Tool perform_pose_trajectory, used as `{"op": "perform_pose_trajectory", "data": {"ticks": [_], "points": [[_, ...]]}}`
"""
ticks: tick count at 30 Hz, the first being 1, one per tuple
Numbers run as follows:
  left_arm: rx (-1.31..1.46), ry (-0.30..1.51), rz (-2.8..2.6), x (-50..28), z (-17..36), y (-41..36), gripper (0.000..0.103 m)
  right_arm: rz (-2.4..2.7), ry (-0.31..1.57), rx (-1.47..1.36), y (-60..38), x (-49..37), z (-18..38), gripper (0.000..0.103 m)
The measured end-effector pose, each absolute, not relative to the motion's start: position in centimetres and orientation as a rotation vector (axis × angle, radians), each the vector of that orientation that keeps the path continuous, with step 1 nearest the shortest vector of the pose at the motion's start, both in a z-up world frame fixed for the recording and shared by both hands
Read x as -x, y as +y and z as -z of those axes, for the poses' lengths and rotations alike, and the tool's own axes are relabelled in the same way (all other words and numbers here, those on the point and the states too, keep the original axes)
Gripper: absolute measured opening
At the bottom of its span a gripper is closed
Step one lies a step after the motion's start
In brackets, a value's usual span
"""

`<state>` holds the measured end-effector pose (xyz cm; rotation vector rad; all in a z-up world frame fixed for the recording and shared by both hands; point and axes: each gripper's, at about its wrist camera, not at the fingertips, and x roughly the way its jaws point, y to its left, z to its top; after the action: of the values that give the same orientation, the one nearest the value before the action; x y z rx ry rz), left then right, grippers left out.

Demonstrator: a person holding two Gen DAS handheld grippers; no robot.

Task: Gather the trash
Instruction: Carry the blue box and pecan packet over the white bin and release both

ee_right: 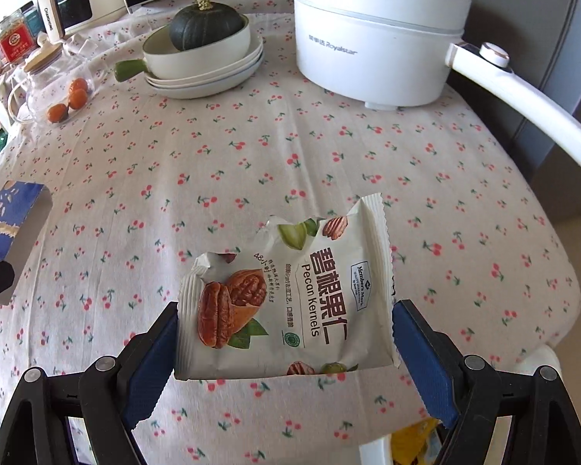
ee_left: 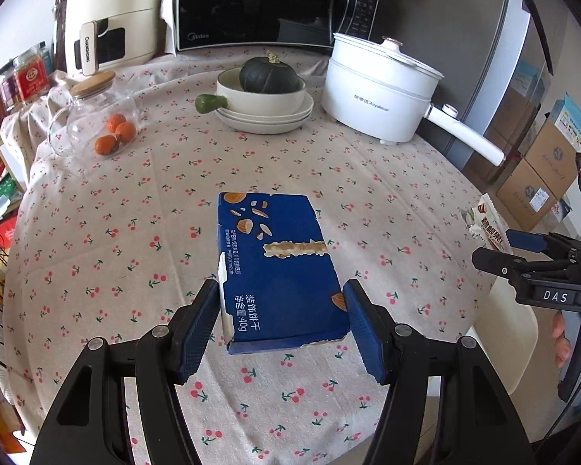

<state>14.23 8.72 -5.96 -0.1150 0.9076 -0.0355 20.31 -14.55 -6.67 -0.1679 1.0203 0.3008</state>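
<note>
Now both claws carry trash

Your left claw (ee_left: 282,321) clamps the torn blue biscuit box (ee_left: 279,267) above the cherry-print desk (ee_left: 97,232). Your right claw (ee_right: 286,345) grips the white pecan packet (ee_right: 290,302) by its sides, also lifted over the desk.

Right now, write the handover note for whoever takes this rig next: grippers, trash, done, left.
Left gripper: shut on the torn blue biscuit box, held above the tablecloth.
Right gripper: shut on the opened pecan kernels packet, also lifted off the table.
Done: both pieces of trash are picked up.
Left: drop both; no bin can be made out in either view. No other loose wrappers show on the cloth; the white electric pot, the bowl with the squash and the glass jar of oranges stay put.
</note>
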Motion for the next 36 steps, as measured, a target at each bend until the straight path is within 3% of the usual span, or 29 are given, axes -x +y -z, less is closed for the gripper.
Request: {"op": "perform_pose_trajectory", "data": {"ticks": [18, 36], "points": [[0.022, 0.927, 0.326, -12.9, 7.0, -5.9, 0.068, -0.122, 1.085, -0.010, -27.8, -13.1, 7.0, 0.089], [-0.153, 0.955, 0.573, -13.9, 12.2, -21.3, 0.068, 0.085, 1.155, -0.048, -41.3, -9.4, 9.7, 0.089]]}}
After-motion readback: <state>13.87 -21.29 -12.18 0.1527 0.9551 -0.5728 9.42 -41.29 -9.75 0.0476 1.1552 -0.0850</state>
